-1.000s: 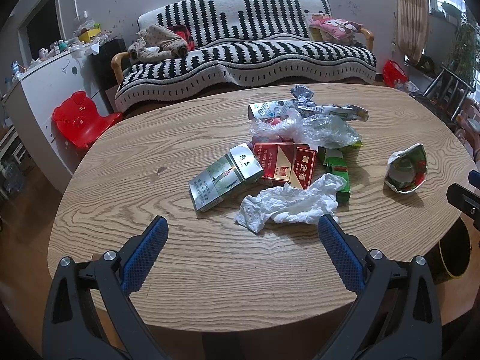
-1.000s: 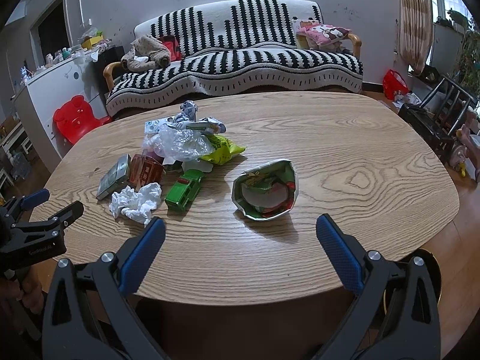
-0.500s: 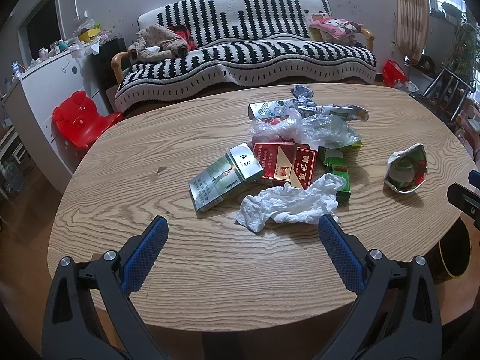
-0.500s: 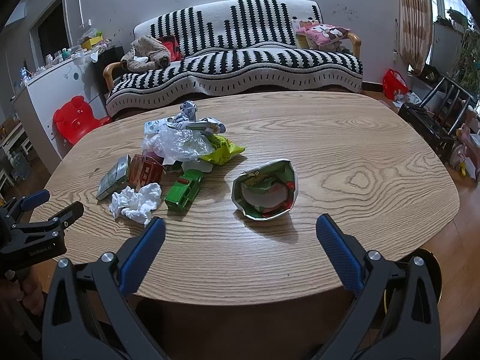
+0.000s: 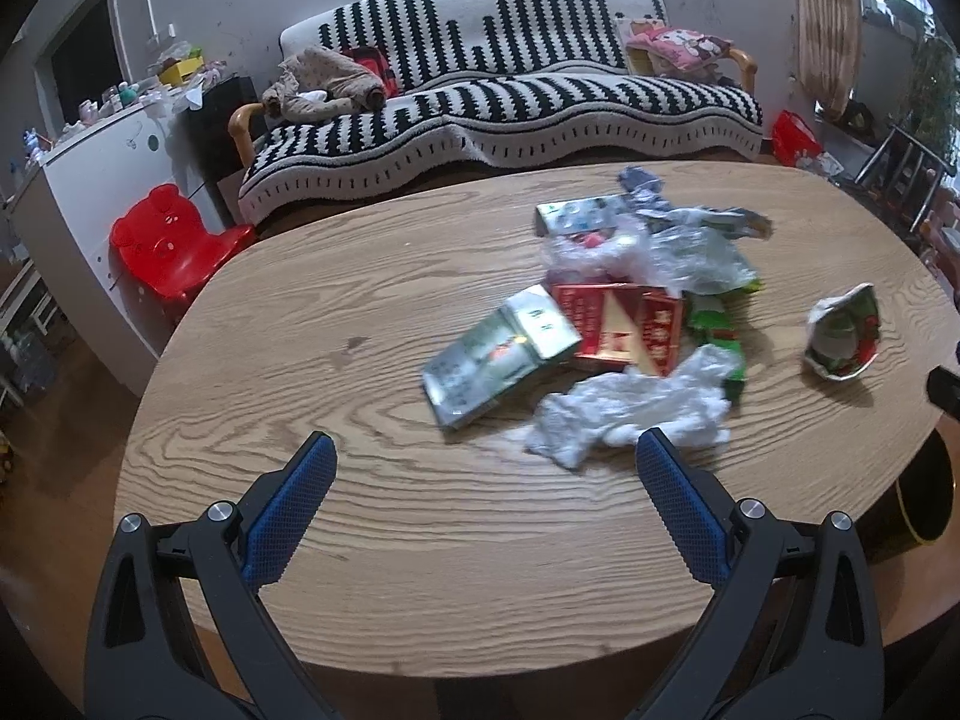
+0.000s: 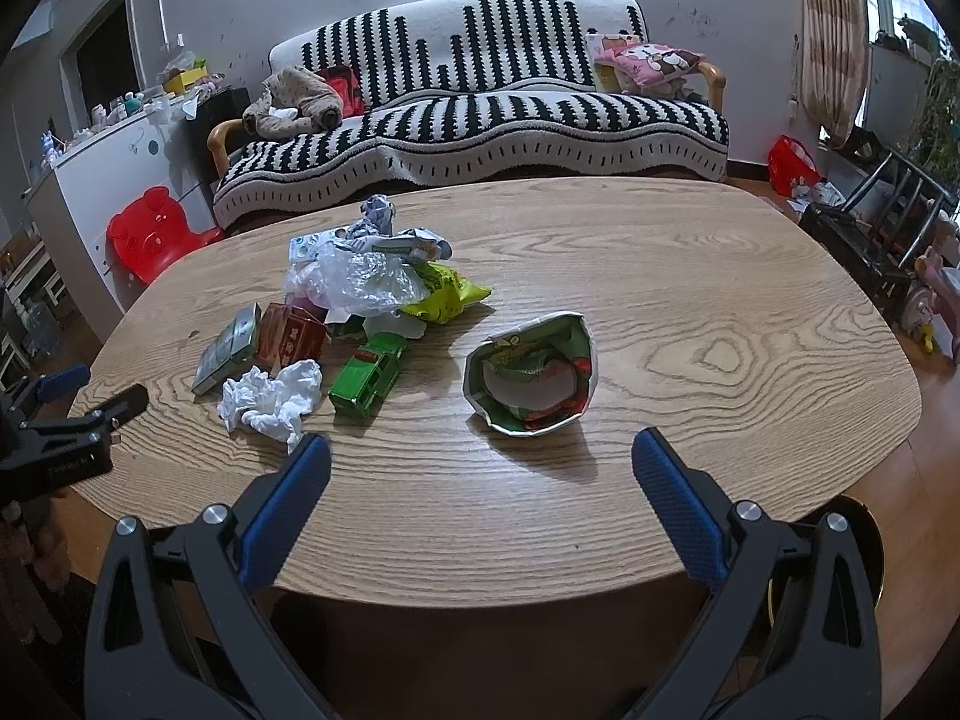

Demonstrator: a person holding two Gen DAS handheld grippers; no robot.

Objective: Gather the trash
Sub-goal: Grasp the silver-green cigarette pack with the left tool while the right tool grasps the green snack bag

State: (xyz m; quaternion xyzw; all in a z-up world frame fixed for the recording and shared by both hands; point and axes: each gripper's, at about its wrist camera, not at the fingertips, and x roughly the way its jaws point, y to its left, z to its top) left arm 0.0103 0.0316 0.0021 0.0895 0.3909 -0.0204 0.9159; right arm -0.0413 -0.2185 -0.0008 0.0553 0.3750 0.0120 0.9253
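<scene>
**Both grippers wide open over the table, trash piled ahead**

I have my left gripper [image 5: 483,441] above the near edge of the wooden table [image 5: 300,372], its jaws spread wide and holding nothing. Just beyond its right fingertip lies a crumpled white tissue [image 5: 636,408]. Behind the tissue sit a silver-green cigarette pack [image 5: 498,357] and a red cigarette pack [image 5: 624,330], touching each other. A clear plastic bag [image 5: 660,252] is heaped behind them, over other wrappers I cannot tell apart in this blurred view.

My right gripper [image 6: 480,453] is also fully open and empty. Ahead of it, between the fingers, a torn paper cup [image 6: 534,381] lies on its side, its mouth facing me, well apart from the main pile. To its left I see a green box [image 6: 369,375] just beside the tissue, and a yellow-green wrapper [image 6: 444,294] tucked under the plastic bag. The left gripper shows at the left border of this view, near the table edge.

A striped sofa [image 6: 480,108] stands behind the table.
</scene>
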